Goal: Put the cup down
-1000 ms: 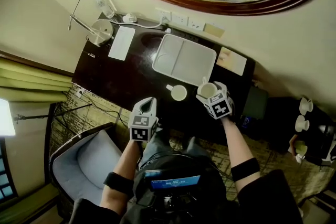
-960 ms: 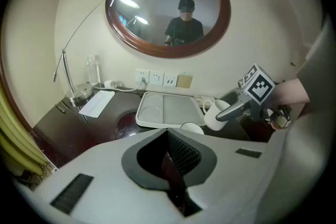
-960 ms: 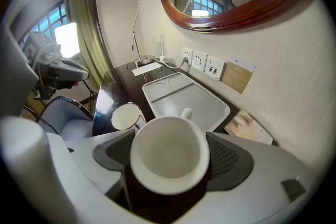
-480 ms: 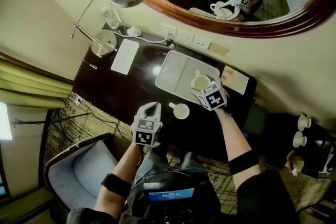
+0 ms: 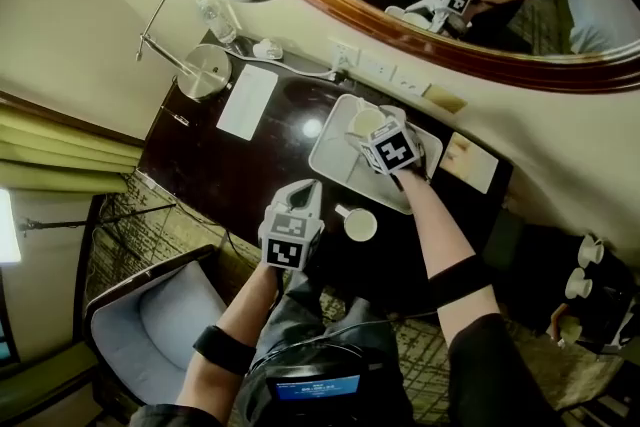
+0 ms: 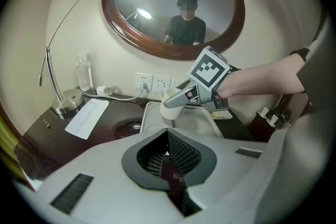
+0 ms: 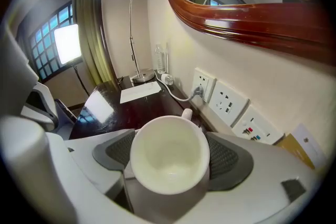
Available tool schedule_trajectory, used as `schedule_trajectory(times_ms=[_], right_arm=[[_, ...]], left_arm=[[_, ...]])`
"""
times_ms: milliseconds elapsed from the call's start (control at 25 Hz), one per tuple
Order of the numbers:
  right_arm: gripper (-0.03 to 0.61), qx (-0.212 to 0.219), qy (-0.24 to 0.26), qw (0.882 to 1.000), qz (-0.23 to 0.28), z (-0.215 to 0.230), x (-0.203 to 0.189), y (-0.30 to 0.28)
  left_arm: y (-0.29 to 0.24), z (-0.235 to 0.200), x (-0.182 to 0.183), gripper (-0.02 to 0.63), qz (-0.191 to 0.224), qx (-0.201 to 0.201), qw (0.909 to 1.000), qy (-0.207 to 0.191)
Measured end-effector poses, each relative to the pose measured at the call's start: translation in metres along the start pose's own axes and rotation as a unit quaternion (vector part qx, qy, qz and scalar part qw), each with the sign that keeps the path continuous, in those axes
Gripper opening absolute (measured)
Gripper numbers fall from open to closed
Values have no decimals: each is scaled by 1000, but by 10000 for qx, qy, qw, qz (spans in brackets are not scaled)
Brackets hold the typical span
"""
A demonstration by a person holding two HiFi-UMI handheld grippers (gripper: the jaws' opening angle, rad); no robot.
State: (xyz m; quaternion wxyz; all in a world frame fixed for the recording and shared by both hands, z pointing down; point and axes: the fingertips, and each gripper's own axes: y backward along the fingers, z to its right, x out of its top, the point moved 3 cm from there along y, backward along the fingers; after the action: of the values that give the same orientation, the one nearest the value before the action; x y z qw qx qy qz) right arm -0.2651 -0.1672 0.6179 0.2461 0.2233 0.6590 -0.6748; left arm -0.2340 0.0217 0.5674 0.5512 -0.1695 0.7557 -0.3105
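- The right gripper (image 5: 378, 137) grasps a white cup (image 7: 169, 157), one jaw pad pressed to each side of its wall
- That cup is empty, and its handle points away towards the wall sockets (image 7: 218, 97)
- It hangs over the far part of a white two-compartment tray (image 5: 335, 160) on the dark desk (image 5: 230, 165); I cannot tell whether its base touches the tray
- The tray's left compartment lies bare, while the gripper hides part of the other one
- A second cup (image 5: 360, 225) stands upright on the desk just beside the tray's near edge, with a pale inside
- The left gripper (image 6: 168, 157) is clenched on nothing and sits near that second cup
- A clear water bottle (image 5: 222, 20) stands by the lamp base (image 5: 205, 72)
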Motion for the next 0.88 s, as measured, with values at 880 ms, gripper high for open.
schedule_trajectory(times_ms=[880], right_arm=[[457,24,329,9994,-84,5,17,-56]], left_arm=[[-10,-22,-3,1,95,90,9990,422]])
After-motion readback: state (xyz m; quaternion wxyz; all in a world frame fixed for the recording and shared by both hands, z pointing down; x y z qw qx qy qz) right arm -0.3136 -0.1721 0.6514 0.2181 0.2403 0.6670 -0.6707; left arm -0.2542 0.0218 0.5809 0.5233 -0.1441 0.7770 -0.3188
